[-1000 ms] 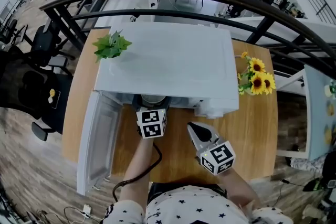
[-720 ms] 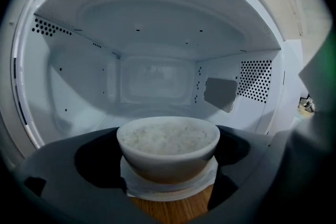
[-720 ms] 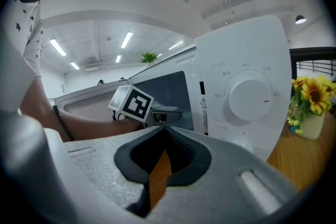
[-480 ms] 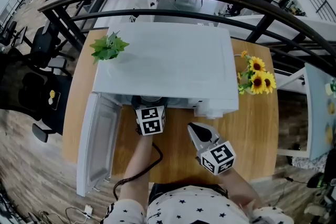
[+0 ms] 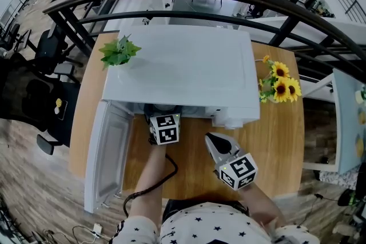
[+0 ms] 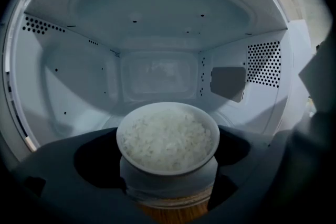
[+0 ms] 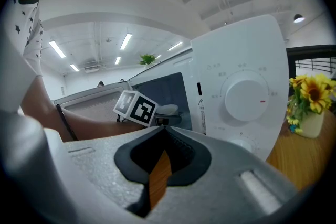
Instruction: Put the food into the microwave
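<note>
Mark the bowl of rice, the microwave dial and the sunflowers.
bowl of rice (image 6: 167,140): left gripper view, middle of the rice
microwave dial (image 7: 245,97): right gripper view, centre of its face
sunflowers (image 5: 284,89): head view, yellow blooms

wooden table (image 5: 274,140) (bearing microwave (image 5: 183,66), sunflowers (image 5: 280,84))

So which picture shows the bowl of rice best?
The left gripper view: the bowl of rice sits in the middle, gripped between the jaws, rice plainly showing. The head view shows only its rim under the microwave's edge. The right gripper view shows it small and side-on.
</note>
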